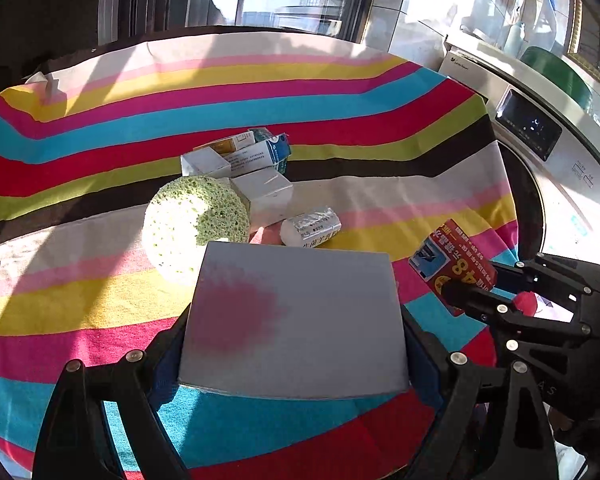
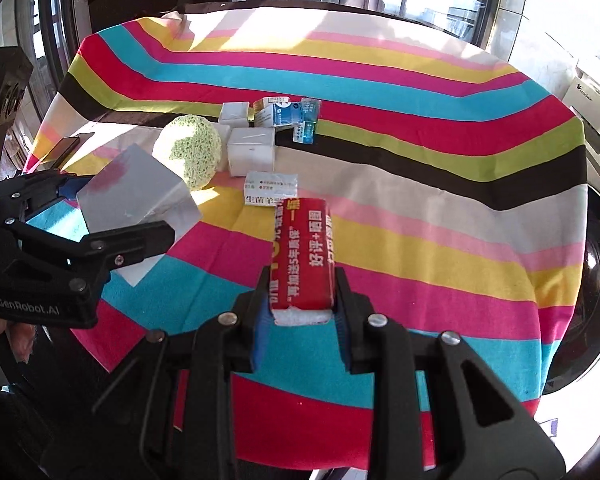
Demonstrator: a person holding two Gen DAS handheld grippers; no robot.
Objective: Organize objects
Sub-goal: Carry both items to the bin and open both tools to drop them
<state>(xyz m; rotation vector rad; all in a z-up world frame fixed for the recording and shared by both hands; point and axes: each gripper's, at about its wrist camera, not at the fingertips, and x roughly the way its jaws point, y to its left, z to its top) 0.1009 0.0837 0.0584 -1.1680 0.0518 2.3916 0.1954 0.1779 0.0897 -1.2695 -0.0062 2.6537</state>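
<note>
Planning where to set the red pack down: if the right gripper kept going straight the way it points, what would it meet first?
Probably the small white packet, lying just beyond the red pack held in the right gripper; depth is unclear.

Striped cloth (image 1: 340,92) over the table; white washing machine (image 1: 540,152) just beside it.

Grey flat box (image 1: 296,320) with pink blotch, held clear of the striped worktop (image 1: 100,128), red printed packet (image 2: 304,256) raised – lengthwise, green round sponge (image 1: 196,220) beside white cartons (image 1: 266,194), foil-wrapped roll (image 1: 311,226) near – small boxes (image 2: 284,114) clustered behind.
</note>
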